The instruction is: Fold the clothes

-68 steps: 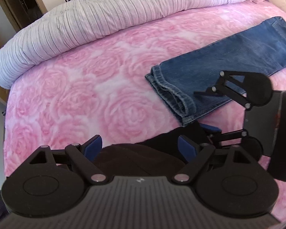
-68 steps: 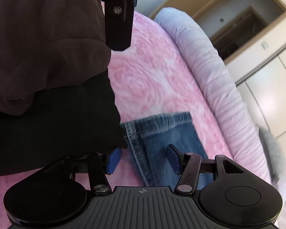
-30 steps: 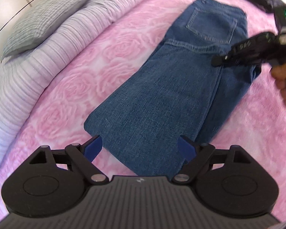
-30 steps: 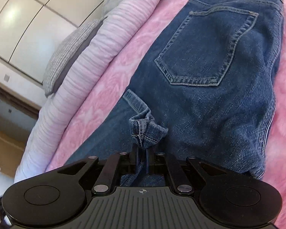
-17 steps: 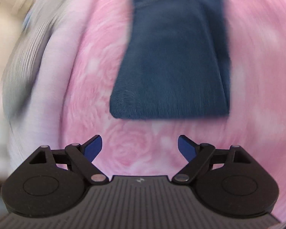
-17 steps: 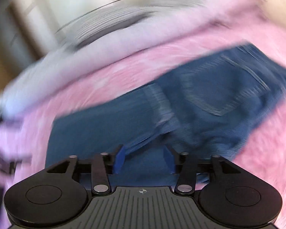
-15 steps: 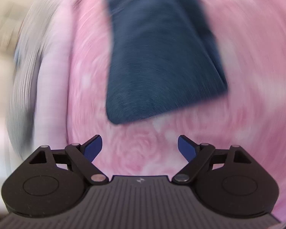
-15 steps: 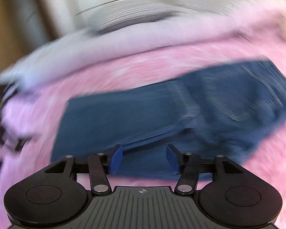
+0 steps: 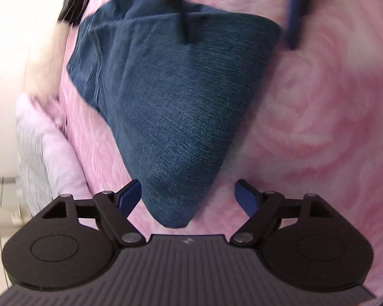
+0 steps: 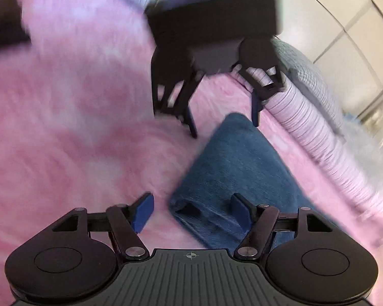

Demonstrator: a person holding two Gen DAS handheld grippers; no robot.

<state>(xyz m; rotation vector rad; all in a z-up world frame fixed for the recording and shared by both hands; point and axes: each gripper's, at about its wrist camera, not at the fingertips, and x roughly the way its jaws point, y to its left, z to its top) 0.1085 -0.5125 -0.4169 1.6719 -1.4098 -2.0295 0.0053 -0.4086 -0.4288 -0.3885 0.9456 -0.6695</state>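
A: Where were the jeans (image 9: 176, 107) lying?

B: Flat on the pink rose-patterned bedspread (image 9: 319, 117), folded lengthwise into a long strip. In the left wrist view one narrow end sat at six o'clock, right between the tips of the left gripper (image 9: 187, 195), and the strip ran up toward twelve.

A: And the fingers there?

B: Wide apart and just beginning to close. The denim corner lay in the gap, but neither blue pad pressed on it. I'd judge they were straddling that end so as to pinch it for the next fold.

A: The other one?

B: The right gripper (image 10: 191, 210) was opening, with nothing clamped. Its right fingertip (image 10: 240, 210) hung over the other end of the strip, where the layered hems showed at about five o'clock; the left tip stood over bare bedspread. With the two tools facing each other along the strip, each seemed placed to take an end.

A: Anything in the way?

B: Not much. A rolled lilac ribbed duvet (image 10: 311, 137) ran along the far side of the jeans, from two toward four o'clock in the right wrist view, near but apart. Something dark sat at eleven o'clock in the left wrist view, too blurred to name.
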